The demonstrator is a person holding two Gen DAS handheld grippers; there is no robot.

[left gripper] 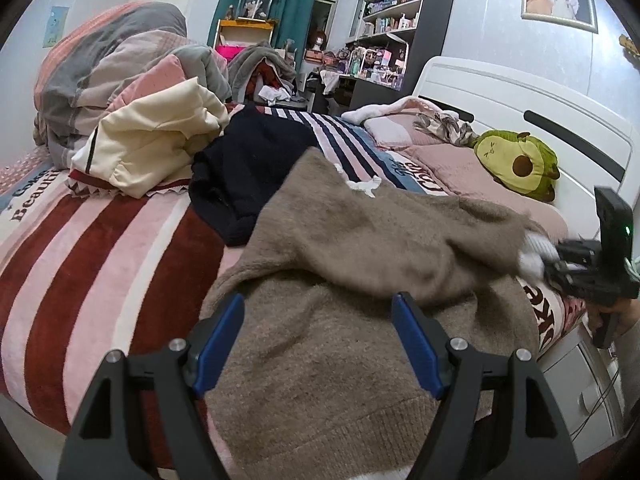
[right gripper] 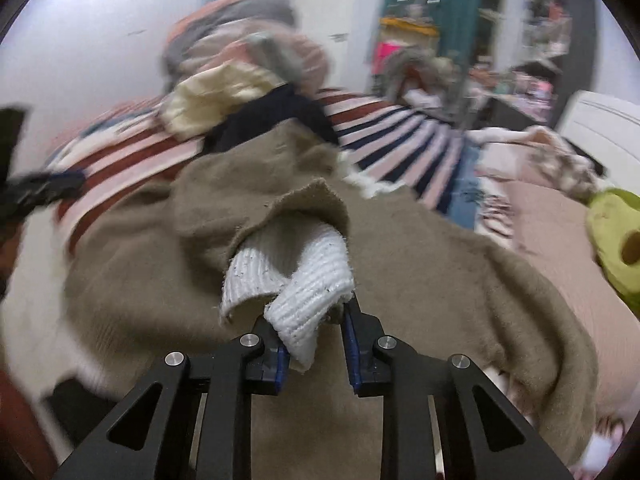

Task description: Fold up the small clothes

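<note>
bed (left gripper: 100,248) under striped blanket; my right hand-held gripper (right gripper: 314,338) pinches the brown sweater (left gripper: 340,340) cuff (right gripper: 296,276), left hand-held gripper (left gripper: 320,316) gapes wide, holding nothing.

The right wrist view is smeared by motion — the shelves (right gripper: 536,40) beyond the gripper (right gripper: 316,344) are unreadable. The brown sweater (right gripper: 440,280) runs under that gripper and off the lower edge — its hem is unseen.

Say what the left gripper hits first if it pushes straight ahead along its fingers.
Probably the brown sweater. The left gripper is open just above it, and the bunched fold rises directly ahead. The navy garment lies beyond. Depth is unclear in the fisheye view.
</note>
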